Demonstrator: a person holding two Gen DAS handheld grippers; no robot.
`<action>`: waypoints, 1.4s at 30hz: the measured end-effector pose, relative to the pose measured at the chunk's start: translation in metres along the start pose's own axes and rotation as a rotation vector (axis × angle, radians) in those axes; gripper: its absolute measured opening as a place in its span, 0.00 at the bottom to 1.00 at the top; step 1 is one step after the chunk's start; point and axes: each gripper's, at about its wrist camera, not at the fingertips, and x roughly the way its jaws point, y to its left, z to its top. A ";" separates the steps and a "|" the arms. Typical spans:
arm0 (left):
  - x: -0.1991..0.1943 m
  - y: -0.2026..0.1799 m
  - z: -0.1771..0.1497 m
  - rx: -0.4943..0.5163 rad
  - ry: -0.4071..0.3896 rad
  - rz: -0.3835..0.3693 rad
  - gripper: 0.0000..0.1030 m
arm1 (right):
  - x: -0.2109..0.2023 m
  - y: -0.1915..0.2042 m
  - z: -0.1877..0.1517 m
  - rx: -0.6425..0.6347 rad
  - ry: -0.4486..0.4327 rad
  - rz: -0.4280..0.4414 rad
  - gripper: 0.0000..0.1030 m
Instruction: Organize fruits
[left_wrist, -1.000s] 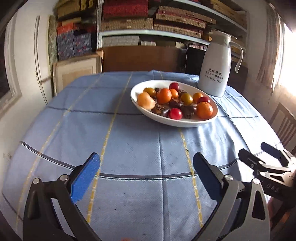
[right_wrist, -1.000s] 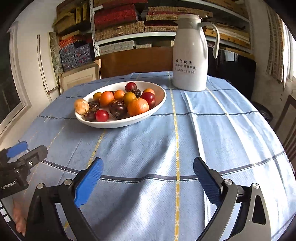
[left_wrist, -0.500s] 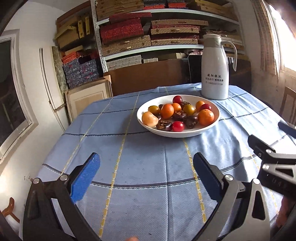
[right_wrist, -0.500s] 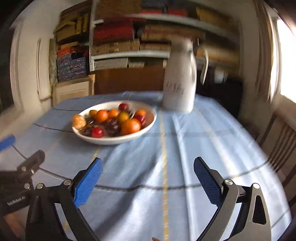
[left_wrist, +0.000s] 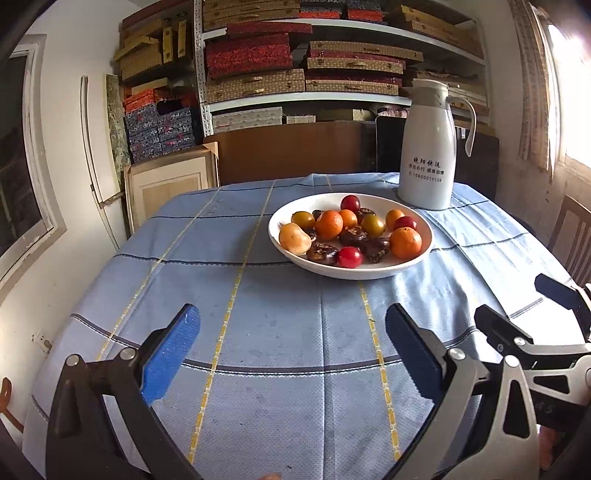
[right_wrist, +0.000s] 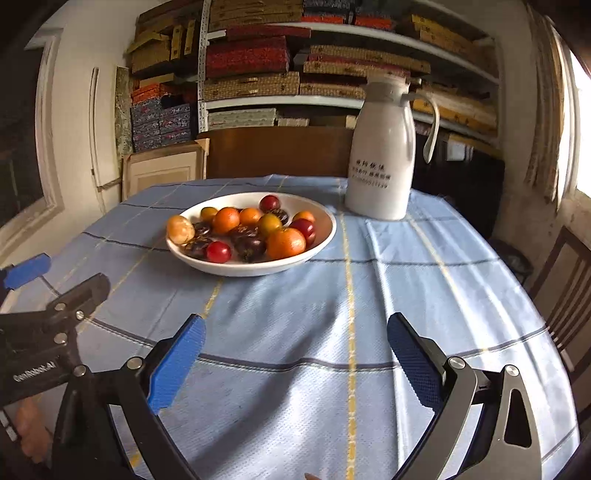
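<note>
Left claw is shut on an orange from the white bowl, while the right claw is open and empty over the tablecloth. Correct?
Not quite. The left claw is open and holds nothing; the left wrist view shows only blue tablecloth between its pads. All the fruit lies in the white bowl. The right claw is open and empty, as you said.

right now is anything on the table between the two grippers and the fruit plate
Nothing visible. Only bare blue tablecloth lies between the open left gripper and the fruit plate, and likewise ahead of the open right gripper. The white jug stands behind the plate, off both paths.
</note>
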 end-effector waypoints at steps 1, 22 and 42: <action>0.000 -0.001 0.000 0.002 0.000 -0.001 0.96 | 0.001 -0.001 0.000 0.013 0.010 0.018 0.96; -0.003 -0.007 -0.001 0.020 -0.012 0.002 0.96 | 0.005 -0.011 0.000 0.085 0.038 0.067 0.96; -0.002 -0.009 -0.003 0.053 -0.017 0.037 0.95 | 0.006 -0.013 -0.001 0.088 0.043 0.066 0.96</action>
